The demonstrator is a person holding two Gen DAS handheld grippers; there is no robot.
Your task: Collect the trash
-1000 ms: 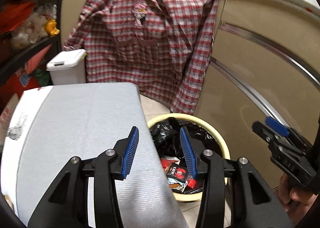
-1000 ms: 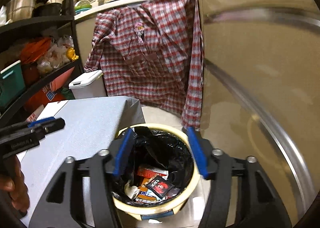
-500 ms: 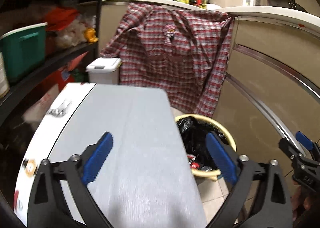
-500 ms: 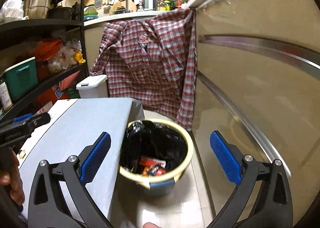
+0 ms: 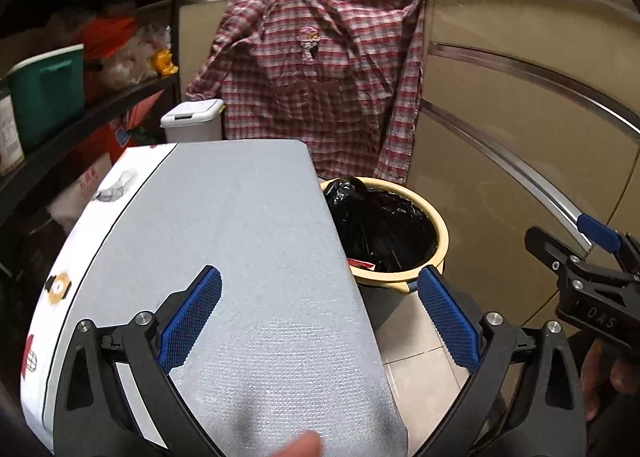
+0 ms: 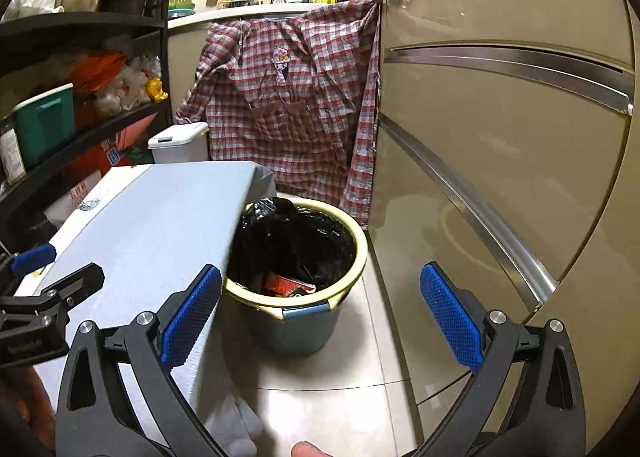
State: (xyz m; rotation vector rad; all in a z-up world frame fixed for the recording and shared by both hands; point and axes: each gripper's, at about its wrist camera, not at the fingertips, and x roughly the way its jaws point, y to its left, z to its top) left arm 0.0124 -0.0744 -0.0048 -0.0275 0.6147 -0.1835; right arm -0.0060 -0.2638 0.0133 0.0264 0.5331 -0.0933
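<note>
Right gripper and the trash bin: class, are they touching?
Apart. The right wrist view shows the right gripper open and empty, bare floor visible between its fingertips and the trash bin.

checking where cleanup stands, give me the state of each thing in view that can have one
left tongs: open, nothing between the pads, jaws have just been opening
right tongs: open, empty, jaws have just been opening
trash bin: upright on the floor, uncovered, black liner in, wrappers at the bottom
small white bin: lid shut
plaid shirt: hanging over the counter edge
</note>
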